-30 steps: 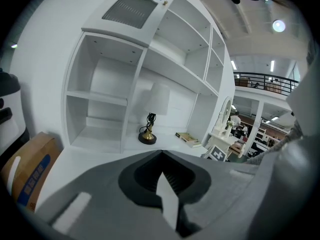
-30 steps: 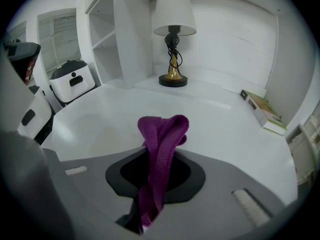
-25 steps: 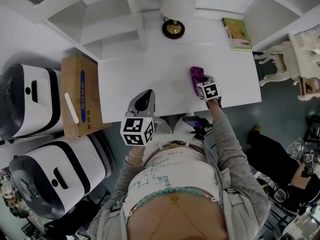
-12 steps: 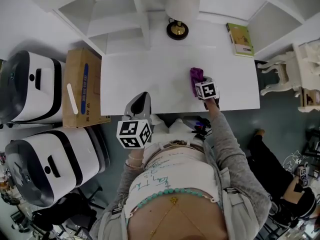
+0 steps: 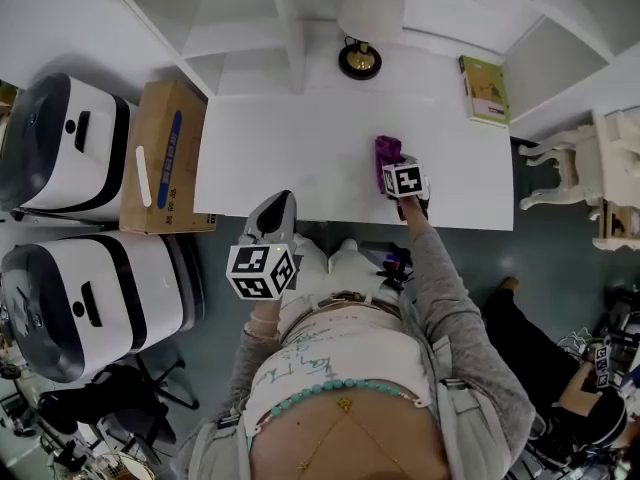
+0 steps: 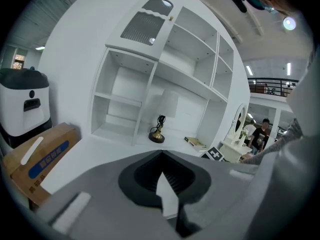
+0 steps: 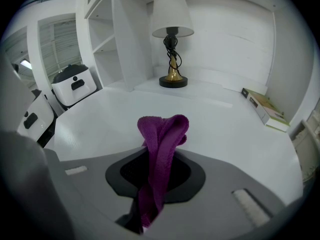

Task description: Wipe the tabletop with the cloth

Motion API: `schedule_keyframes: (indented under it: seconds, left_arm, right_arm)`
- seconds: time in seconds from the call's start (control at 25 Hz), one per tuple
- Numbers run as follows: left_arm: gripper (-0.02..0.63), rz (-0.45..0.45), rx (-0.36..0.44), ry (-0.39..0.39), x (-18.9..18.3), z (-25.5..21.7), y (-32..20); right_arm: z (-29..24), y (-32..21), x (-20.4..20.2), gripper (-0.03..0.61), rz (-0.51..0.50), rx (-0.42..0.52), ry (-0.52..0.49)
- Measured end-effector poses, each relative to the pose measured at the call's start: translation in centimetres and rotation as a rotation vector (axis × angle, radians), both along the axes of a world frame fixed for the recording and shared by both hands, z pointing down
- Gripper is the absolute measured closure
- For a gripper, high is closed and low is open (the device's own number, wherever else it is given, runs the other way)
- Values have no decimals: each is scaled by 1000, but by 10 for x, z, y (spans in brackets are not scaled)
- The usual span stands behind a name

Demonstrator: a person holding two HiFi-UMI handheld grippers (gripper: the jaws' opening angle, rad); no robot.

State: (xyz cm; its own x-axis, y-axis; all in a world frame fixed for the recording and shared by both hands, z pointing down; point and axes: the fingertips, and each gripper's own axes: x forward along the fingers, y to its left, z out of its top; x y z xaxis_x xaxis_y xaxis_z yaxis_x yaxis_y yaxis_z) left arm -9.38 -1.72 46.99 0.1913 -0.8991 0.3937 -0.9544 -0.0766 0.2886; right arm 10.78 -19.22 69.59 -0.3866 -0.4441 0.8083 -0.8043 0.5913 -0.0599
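Cloth pinched in right claw, arm stretched forward over tabletop.

Your head camera looked steeply down, left tool and right tool cameras faced low across the surface, all shared the lamp.

Ahead of me a lamp with a white shade and a brass-coloured foot stands before the white shelving. Well to its right lies a green book. On my left a cardboard box sits just beside a white-and-black machine, with a second machine nearer me. At my right stands ornate white furniture, and a person in dark clothes is low by the floor.
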Motion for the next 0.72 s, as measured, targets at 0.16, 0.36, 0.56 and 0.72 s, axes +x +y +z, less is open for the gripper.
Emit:
schedule_keyframes:
  seconds: [0.16, 0.36, 0.56, 0.72]
  left_arm:
    - [614, -36, 16, -5, -16, -5, 3]
    - [614, -31, 20, -7, -38, -9, 3]
    - [614, 21, 17, -13, -56, -9, 0]
    - [614, 35, 21, -17, -71, -11, -1]
  right_arm:
    - [0, 4, -8, 497, -10, 0, 5]
    - [0, 5, -18, 497, 0, -8, -3]
    - [0, 11, -36, 497, 7, -11, -5]
    - [0, 15, -51, 497, 12, -13, -6]
